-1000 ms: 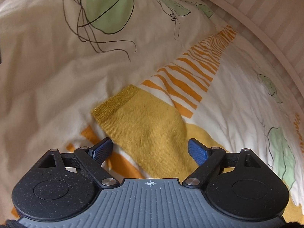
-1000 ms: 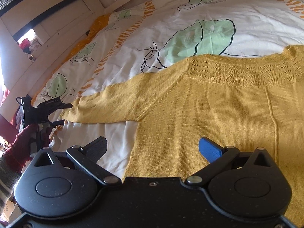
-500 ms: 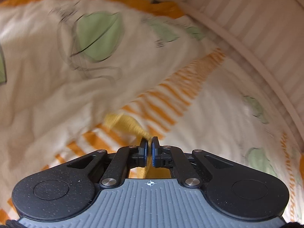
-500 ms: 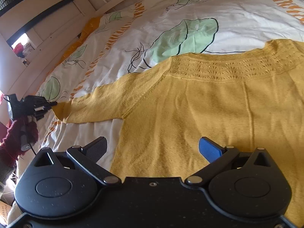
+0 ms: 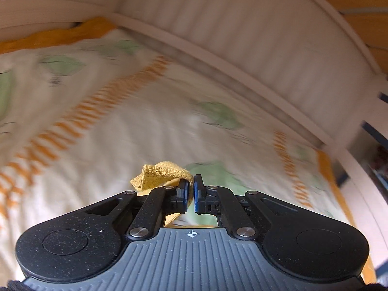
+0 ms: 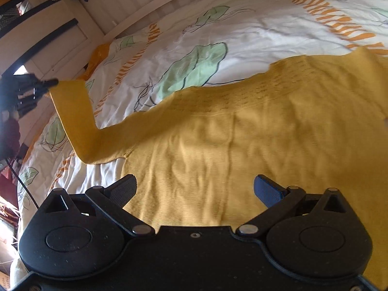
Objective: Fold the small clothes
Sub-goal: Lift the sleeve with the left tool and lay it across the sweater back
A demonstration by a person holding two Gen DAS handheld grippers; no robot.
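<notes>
White leaf-print duvet [image 6: 254, 31], panelled wall [image 5: 242, 24] behind.

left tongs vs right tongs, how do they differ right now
The left tongs are shut, pinching the yellow cuff of the sweater's sleeve; the right tongs stand wide open and hold nothing. The left tongs carry the sleeve end lifted off the bedspread; the right tongs hang over the sweater's body, which lies flat. Both share blue pads on black arms.
</notes>
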